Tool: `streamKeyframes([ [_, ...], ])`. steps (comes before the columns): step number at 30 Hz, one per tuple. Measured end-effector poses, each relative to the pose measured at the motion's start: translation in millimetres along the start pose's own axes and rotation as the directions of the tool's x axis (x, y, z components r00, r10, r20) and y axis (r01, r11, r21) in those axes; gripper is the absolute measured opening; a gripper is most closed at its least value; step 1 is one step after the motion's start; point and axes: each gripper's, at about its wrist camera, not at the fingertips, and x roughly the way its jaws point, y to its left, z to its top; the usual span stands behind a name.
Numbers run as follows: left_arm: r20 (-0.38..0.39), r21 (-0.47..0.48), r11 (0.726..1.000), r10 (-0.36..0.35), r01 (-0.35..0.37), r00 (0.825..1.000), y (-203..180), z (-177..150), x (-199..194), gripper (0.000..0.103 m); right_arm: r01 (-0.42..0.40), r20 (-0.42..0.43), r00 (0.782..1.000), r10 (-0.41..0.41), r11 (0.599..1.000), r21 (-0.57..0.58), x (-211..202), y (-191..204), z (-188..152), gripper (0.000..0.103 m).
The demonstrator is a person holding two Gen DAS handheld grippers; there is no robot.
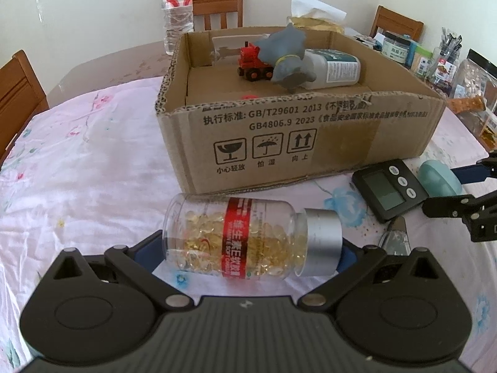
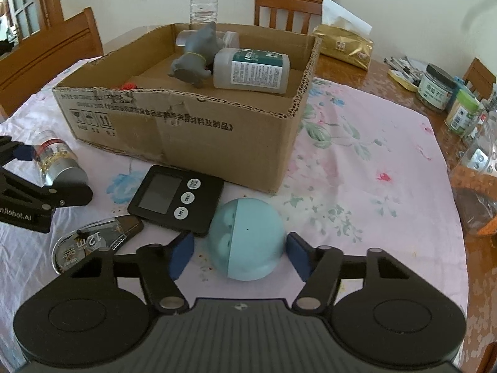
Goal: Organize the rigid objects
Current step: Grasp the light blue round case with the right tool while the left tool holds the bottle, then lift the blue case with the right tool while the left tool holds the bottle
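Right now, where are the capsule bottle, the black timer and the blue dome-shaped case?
capsule bottle (image 1: 248,236), left wrist view, on its red label band.
black timer (image 2: 177,200), right wrist view, on its face beside the buttons.
blue dome-shaped case (image 2: 248,239), right wrist view, on its front shell.

We note a clear glossy plastic capsule bottle with a brushed matt metal-look cap. The box is rough corrugated cardboard with torn edges. The tablecloth is thin wrinkled cloth, floral print. The blue round case looks like smooth matt plastic; the timer, black plastic.
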Motion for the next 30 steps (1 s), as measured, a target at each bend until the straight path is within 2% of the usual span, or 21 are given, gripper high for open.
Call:
streamKeyframes([
  [3,-0.001,0.000,1.000,-0.001,0.001,1.000,0.1,0.3,0.5,0.103,0.003,0.001,1.000,-0.003,1.000,0.008,-1.9,-2.3,-0.6,0.058],
  [15,-0.019,-0.005,1.000,0.011,-0.011,1.000,-0.7,-2.6,-3.1,0.103,0.022,-0.006,1.000,-0.022,0.996,0.091,-14.3,-16.8,-15.5,0.059],
  [23,0.011,0.066,0.997,0.040,-0.040,0.999,-7.3,-0.6,-8.4,0.102,0.048,0.017,0.999,-0.050,0.996,0.069,-9.2,-11.0,-13.2,0.063],
  [30,0.016,0.063,0.998,-0.005,0.004,1.000,-3.5,6.7,-14.4,0.102,0.050,0.018,0.999,-0.051,0.997,0.064,-8.9,-10.6,-12.8,0.063],
])
